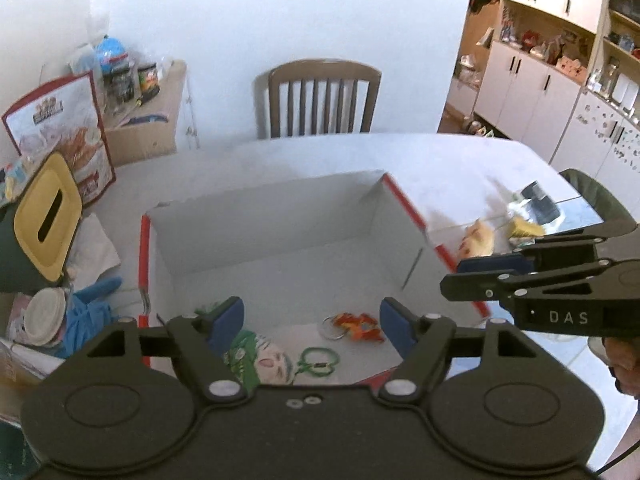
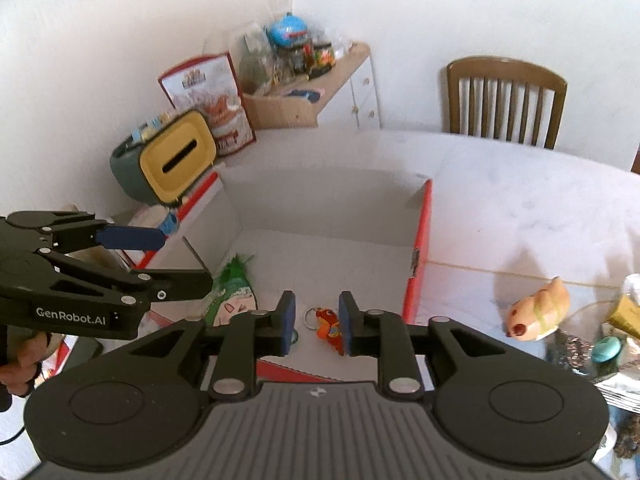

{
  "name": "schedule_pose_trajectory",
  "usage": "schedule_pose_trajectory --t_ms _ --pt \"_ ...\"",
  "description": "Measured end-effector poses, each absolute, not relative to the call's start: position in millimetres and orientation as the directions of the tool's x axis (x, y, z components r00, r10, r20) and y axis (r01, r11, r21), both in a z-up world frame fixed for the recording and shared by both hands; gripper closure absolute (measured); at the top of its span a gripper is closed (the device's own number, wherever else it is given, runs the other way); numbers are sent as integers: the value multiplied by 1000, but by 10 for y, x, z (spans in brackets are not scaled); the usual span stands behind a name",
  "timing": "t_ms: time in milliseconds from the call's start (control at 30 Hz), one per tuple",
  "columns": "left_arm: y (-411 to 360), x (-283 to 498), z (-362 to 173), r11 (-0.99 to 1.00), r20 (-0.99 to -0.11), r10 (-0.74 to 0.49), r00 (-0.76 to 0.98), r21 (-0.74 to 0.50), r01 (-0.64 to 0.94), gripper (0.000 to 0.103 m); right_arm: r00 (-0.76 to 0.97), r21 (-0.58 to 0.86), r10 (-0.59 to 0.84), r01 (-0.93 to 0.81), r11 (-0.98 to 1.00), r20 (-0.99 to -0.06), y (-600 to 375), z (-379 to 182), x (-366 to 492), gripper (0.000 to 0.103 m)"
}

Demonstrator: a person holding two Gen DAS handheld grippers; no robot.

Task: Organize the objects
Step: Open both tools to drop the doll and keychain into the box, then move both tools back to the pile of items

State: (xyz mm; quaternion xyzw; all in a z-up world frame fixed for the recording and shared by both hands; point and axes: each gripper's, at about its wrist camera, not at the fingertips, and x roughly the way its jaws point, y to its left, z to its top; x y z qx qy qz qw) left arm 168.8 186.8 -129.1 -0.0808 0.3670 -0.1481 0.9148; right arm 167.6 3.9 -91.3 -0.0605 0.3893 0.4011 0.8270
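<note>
Hand-held gripper [image 1: 312,326], blue-padded, spread above boxy cardboard carton [image 1: 280,216].

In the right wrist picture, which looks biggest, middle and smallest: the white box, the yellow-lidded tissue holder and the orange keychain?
1. White box, by far the biggest.
2. Yellow-lidded tissue holder.
3. Orange keychain, smallest, though it lies nearest the camera, inside the box.

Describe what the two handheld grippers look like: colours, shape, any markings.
Both are matte black plastic with two round discs on the body and linked arms ending in blue pads. The left gripper carries white "GenRobot.AI" lettering on its side in the right wrist view; the right gripper shows "DAS" in the left wrist view. A thin black cable trails beside each handle.
</note>
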Motion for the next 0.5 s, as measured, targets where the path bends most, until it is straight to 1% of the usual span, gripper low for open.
schedule_pose_trajectory --t_ms 67,233,267,333,367,400,500 --pt "1819 1634 -1218 940 -630 -339 699 -261 220 26 386 218 624 -706 674 -679 -54 -848 1640 75" --pt "1698 1531 -1082 930 -591 -360 722 -286 229 23 414 222 640 -701 677 -647 -347 -739 1534 74" --pt "1662 1512 -1055 929 -585 -363 725 -288 233 22 419 223 641 -698 681 -643 -407 -725 1520 72" --pt "1596 1479 -1010 929 -573 -361 735 -289 231 20 441 219 635 -686 694 -634 -510 -697 1496 61" --pt "1551 1461 -981 929 -568 -360 740 -289 230 19 458 217 633 -677 703 -624 -595 -679 1476 51" --pt "1513 1454 -961 928 -564 -363 742 -290 234 18 469 218 635 -673 707 -614 -677 -662 1464 47" --pt "1374 1448 -905 929 -558 -360 748 -287 233 17 490 221 635 -660 718 -597 -917 -627 1450 45"
